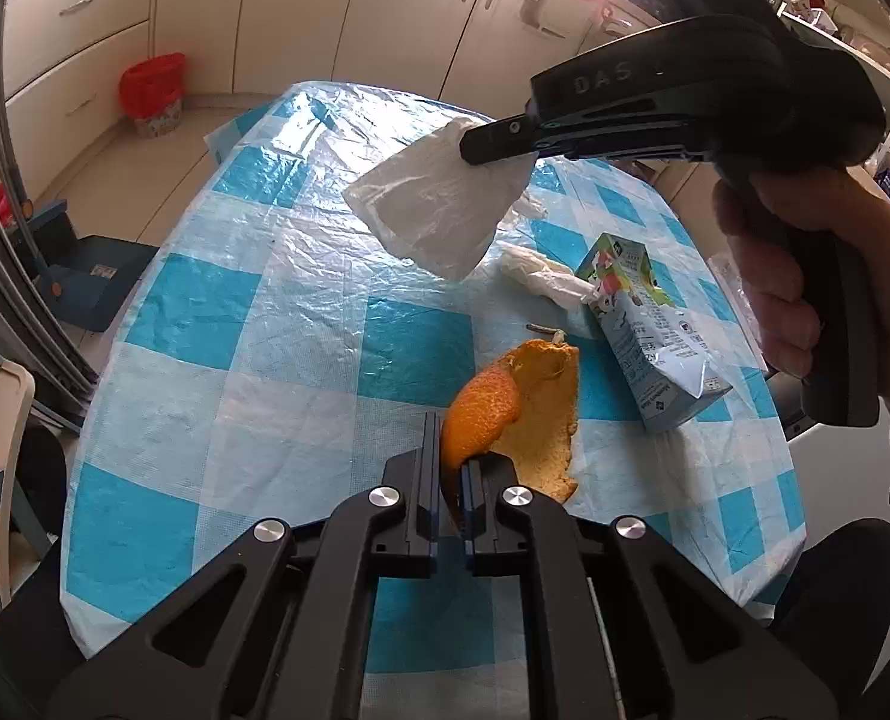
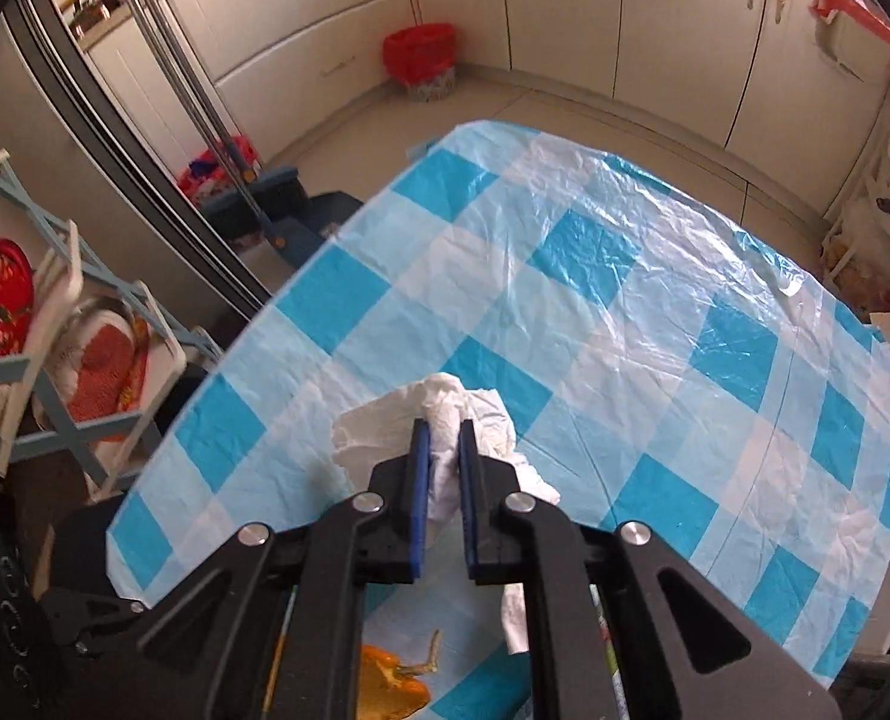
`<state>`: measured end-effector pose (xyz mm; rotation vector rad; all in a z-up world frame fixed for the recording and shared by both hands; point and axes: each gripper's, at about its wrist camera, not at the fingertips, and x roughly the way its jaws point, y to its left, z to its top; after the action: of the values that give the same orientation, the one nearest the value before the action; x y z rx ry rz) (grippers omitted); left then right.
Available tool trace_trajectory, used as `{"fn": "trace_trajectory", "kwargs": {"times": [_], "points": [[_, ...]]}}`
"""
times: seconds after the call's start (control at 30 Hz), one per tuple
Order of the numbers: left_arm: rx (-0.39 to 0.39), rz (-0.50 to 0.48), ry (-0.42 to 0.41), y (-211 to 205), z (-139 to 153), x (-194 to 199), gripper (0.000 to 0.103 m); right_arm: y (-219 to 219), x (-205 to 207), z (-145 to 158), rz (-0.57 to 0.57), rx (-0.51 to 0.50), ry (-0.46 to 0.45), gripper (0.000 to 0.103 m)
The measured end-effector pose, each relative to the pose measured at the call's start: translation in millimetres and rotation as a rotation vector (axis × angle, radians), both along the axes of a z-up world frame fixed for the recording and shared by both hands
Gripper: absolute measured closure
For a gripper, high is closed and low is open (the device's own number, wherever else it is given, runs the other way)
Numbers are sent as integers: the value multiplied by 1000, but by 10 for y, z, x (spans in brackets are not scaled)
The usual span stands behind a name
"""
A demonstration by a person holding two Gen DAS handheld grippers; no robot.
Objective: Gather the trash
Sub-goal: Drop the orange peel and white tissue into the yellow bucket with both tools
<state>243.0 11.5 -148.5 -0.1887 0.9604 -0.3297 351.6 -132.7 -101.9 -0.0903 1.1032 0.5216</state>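
My left gripper (image 1: 449,450) is shut on an orange peel (image 1: 520,414), which hangs just above the blue-and-white checked table (image 1: 300,324). My right gripper (image 2: 443,443) is shut on a crumpled white tissue (image 2: 445,414); in the left wrist view that gripper (image 1: 493,141) hovers above the table with the tissue (image 1: 438,204) dangling from its tip. A milk carton (image 1: 649,324) lies on its side at the table's right. A twisted white plastic wrapper (image 1: 541,276) lies beside it. A small stem (image 1: 544,330) rests by the peel.
A red-lined waste bin (image 1: 153,93) stands on the floor by the cream cabinets (image 1: 384,6), beyond the table's far end. A blue dustpan and broom (image 1: 78,264) lie left of the table. A white chair with red cushions (image 2: 54,354) stands at the left. A hand (image 1: 775,294) grips the right tool's handle.
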Motion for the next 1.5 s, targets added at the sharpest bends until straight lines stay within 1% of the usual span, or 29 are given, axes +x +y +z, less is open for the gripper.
{"fn": "trace_trajectory", "kwargs": {"times": [0.1,0.23,0.33,0.43,0.5,0.63,0.7,0.77,0.9,1.0,1.1,1.23,1.3,1.33,1.4,1.47,1.5], "points": [[-21,3,-7,24,53,-29,98,-135,-73,168,-28,98,-6,93],[-46,0,-31,56,162,-72,98,-365,-289,424,-72,205,-53,93],[-63,-3,-48,44,271,-130,98,-669,-555,594,-120,282,-102,93],[-83,-15,-66,5,403,-189,98,-1053,-900,719,-183,335,-152,93],[-91,-34,-87,-76,519,-243,98,-1344,-1150,758,-239,340,-187,93],[-98,-101,-129,-391,746,-347,98,-1975,-1626,750,-366,291,-238,93],[-103,-149,-149,-634,866,-399,98,-2289,-1816,705,-439,247,-249,93],[-106,-200,-165,-914,966,-454,98,-2577,-1987,630,-513,175,-255,93],[-96,-306,-173,-1577,1064,-572,98,-3100,-2242,378,-653,73,-207,93],[-78,-378,-161,-2096,1022,-658,98,-3363,-2351,143,-724,33,-147,92],[-43,-436,-135,-2577,852,-724,98,-3574,-2358,-108,-765,13,-64,91],[11,-469,-82,-3095,528,-695,98,-3719,-2308,-343,-777,-1,21,89],[45,-482,-62,-3313,375,-713,98,-3828,-2301,-448,-794,26,57,87],[55,-487,-52,-3381,328,-718,98,-3899,-2320,-490,-808,59,74,83],[78,-496,-37,-3506,229,-744,98,-4044,-2326,-587,-860,132,117,77],[97,-505,-25,-3625,139,-762,98,-4149,-2362,-599,-905,183,124,71],[108,-510,-19,-3684,98,-770,98,-4187,-2379,-594,-928,200,122,63]]}}
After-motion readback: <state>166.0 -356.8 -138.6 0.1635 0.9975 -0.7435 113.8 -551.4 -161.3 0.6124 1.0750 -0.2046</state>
